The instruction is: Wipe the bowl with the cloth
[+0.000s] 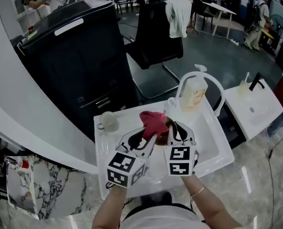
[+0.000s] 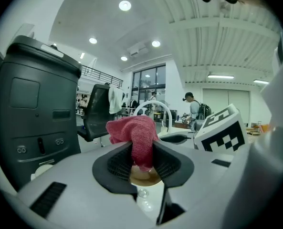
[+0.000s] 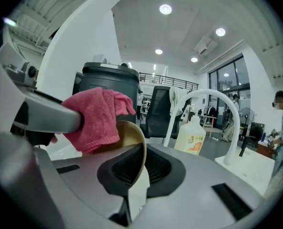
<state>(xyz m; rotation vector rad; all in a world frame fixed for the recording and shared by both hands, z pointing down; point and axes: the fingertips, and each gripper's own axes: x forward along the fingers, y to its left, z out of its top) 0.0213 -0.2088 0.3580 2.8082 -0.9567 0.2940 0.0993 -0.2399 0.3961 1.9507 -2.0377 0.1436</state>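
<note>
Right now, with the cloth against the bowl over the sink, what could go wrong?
1. The right gripper pinches the bowl only by its thin rim; pushing with the cloth could lever it loose and drop it into the sink.
2. The left gripper clamps just a narrow fold of cloth, which might slip out during rubbing.

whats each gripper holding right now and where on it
Left gripper pinches a bunched fold of the red cloth; right gripper clamps the brown bowl by its rim.
</note>
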